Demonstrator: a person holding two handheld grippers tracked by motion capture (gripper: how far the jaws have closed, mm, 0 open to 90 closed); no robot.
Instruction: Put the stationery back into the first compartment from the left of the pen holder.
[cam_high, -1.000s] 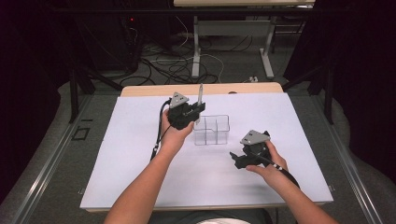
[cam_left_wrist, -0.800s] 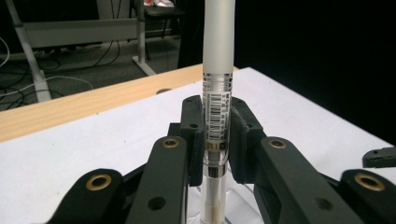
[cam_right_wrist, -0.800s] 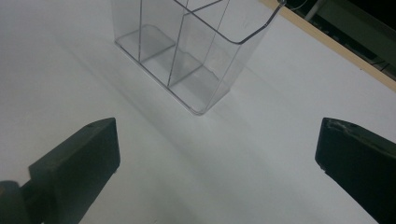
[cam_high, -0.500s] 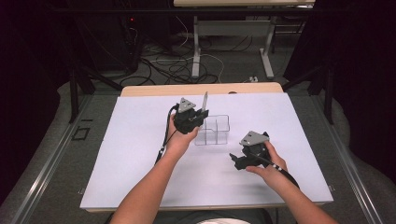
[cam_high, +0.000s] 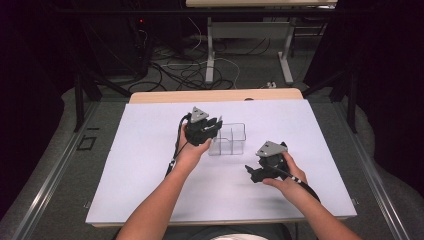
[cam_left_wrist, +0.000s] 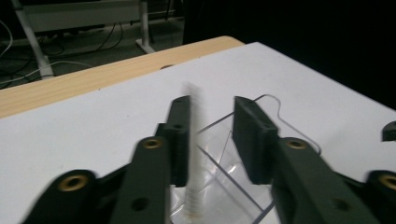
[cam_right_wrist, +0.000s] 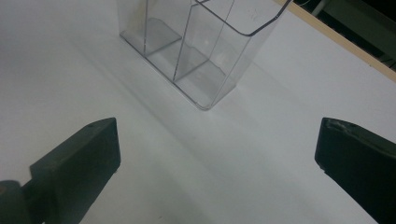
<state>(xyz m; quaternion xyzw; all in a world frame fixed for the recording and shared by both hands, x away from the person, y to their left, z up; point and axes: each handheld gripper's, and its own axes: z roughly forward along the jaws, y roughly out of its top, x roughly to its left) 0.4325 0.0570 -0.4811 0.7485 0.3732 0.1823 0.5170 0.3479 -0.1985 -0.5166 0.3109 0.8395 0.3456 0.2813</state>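
The left gripper hangs over the near-left part of a clear plastic organizer, tilted down into it. Its jaws have just been opening and now stand a little apart. In the left gripper view a thin pale stick stands upright between them, blurred, right against the inner face of the left-hand jaw and well clear of the right-hand one; whether the left-hand pad touches it I cannot tell. The stick's lower end reaches down into the organizer's compartment directly beneath the jaws, beside a clear divider wall.

Beyond the jaws, the organizer's rim curves away over the white table sheet, with the table's wooden edge farther off.

The right gripper rests low on the sheet, to the near right of the organizer and apart from it. Its jaws are spread wide with nothing between them; in the right gripper view the organizer stands ahead, its dividers visible through the clear walls.
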